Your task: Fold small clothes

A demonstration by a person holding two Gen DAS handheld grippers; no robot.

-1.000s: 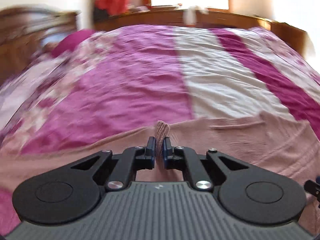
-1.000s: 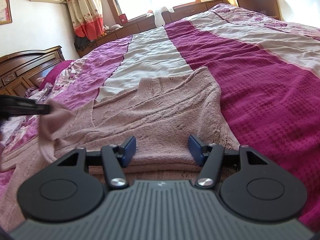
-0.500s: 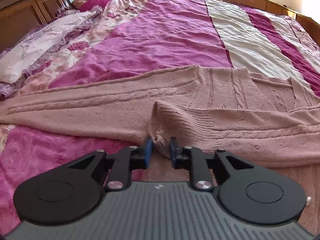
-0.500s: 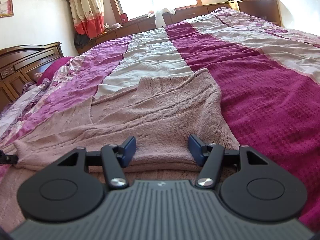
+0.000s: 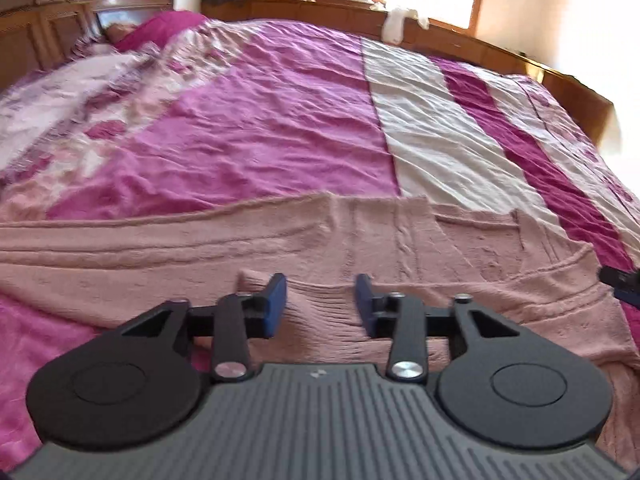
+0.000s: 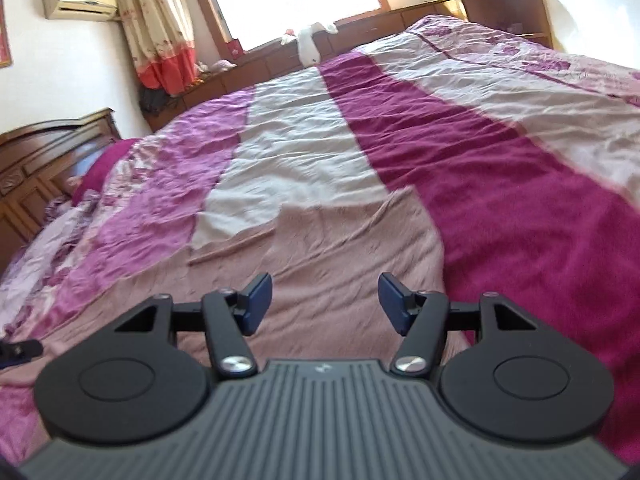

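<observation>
A dusty-pink knitted sweater point(image 5: 400, 240) lies flat on the bed, one sleeve stretched to the left and the other folded across its body. Its ribbed cuff point(image 5: 320, 316) lies just under my left gripper point(image 5: 320, 288), which is open; the blue pads stand apart on either side and do not press the knit. My right gripper point(image 6: 324, 284) hovers open above the sweater point(image 6: 340, 240) near its right side, nothing between its fingers. The right gripper's fingertip point(image 5: 622, 282) shows at the left wrist view's right edge, and the left one's tip point(image 6: 16, 350) at the right wrist view's left edge.
The bed carries a bedspread point(image 6: 460, 152) striped magenta, purple and cream. A carved wooden headboard point(image 5: 60, 12) and a magenta pillow point(image 5: 160, 30) are at the left. A wooden ledge point(image 6: 360, 36) with a white soft toy point(image 6: 308, 42) runs under the window, with curtains point(image 6: 160, 32) beside it.
My left gripper brought the sleeve cuff down onto the sweater and let it go, its jaws now apart. The right gripper stayed open and lifted a little off the knit.
</observation>
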